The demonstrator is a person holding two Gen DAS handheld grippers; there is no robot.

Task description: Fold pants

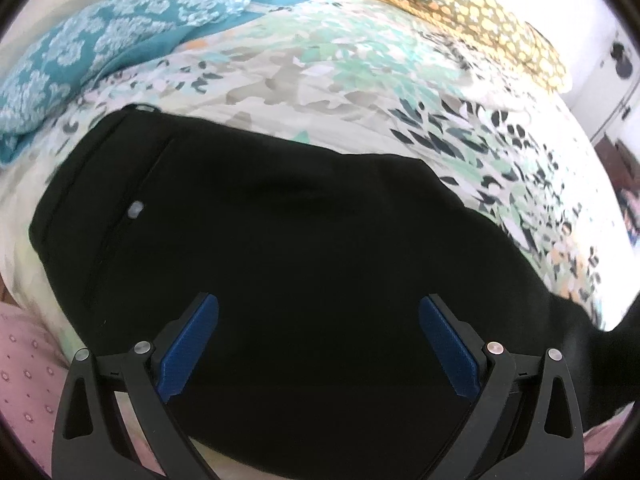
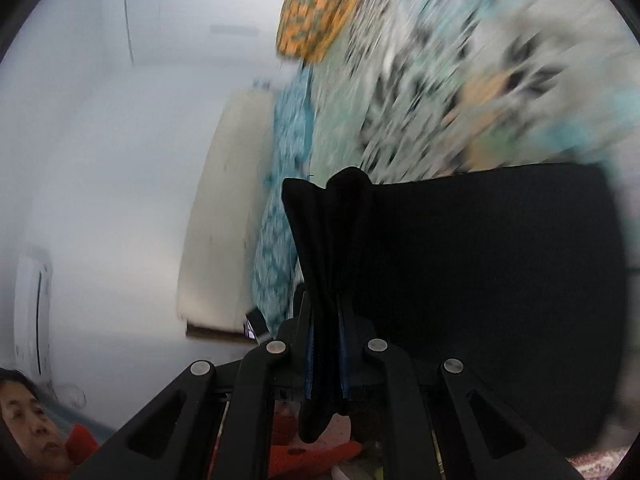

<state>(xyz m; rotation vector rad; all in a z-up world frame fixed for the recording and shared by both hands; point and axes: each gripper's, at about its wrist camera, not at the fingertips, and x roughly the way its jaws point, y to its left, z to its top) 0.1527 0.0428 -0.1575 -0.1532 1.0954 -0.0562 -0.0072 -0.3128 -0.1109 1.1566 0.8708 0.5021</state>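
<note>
A floral bedspread (image 1: 360,80) covers the bed, with a teal patterned pillow (image 1: 100,48) and an orange-spotted pillow (image 1: 480,12) along its far edge. Black pants (image 1: 280,240) lie across the near part of the spread, their long axis running left to right in the left wrist view: the end with a pocket seam and a small pale button (image 1: 136,209) lies to the left, while the cloth trails off toward the lower right.

The left gripper (image 1: 318,344) hovers over the middle of the pants, its blue pads (image 1: 192,344) spread wide with nothing between them. The right gripper (image 2: 325,344) is pressed together on a bunched edge of the pants (image 2: 480,280), which stands up in folds between the fingers with a broad panel hanging off to the right. That view is tilted and motion-blurred.

The fold appears to turn on the right gripper's held end, which likely needs carrying along the long axis toward the button end, nearer the empty left gripper.
</note>
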